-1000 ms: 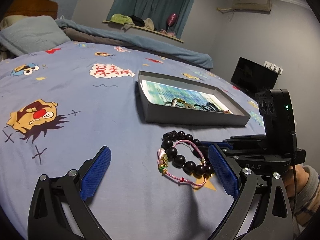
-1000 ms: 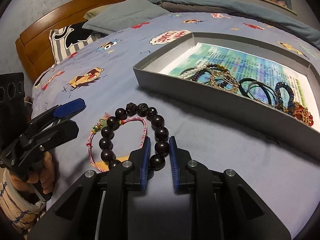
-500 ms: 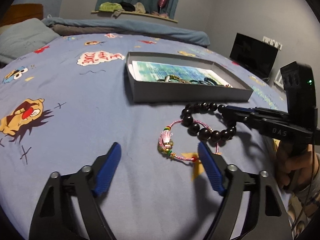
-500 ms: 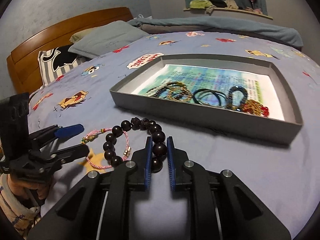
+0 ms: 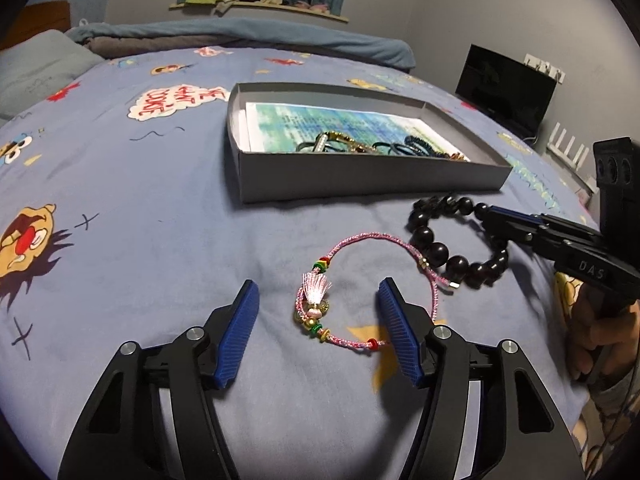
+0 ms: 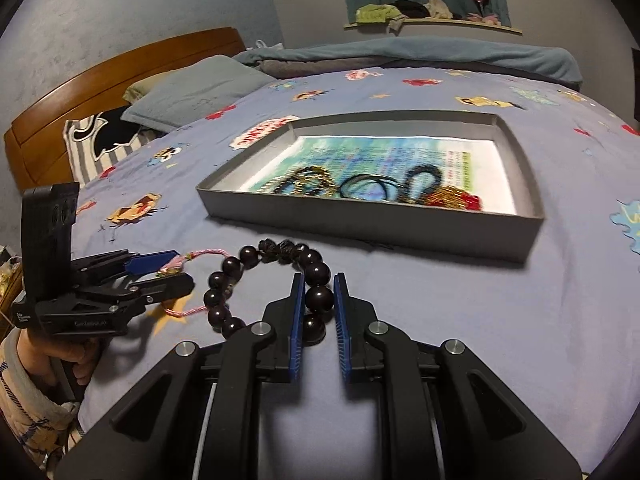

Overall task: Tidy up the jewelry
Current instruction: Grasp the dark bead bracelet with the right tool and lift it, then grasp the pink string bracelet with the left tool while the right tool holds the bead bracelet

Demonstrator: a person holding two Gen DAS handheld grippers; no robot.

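My right gripper [image 6: 318,298] is shut on a black bead bracelet [image 6: 236,266] and holds it lifted above the bed; the bracelet also shows in the left wrist view [image 5: 438,250], hanging from the right gripper [image 5: 490,216]. A pink cord bracelet [image 5: 352,280] with a tassel lies on the blue bedsheet. My left gripper [image 5: 318,316] is open, its blue pads on either side of the pink bracelet. The left gripper [image 6: 160,270] shows at the left of the right wrist view. A grey tray [image 5: 360,178] beyond holds several bracelets.
The grey tray [image 6: 372,228] has a printed paper lining. Pillows [image 6: 192,88] and a wooden headboard [image 6: 120,68] lie at the far left. A rolled blanket [image 5: 248,36] runs along the back of the bed. A dark monitor [image 5: 506,92] stands at the right.
My right gripper has lifted the black bead bracelet up and off the pink cord bracelet, toward the tray. My left gripper has moved forward around the pink bracelet.
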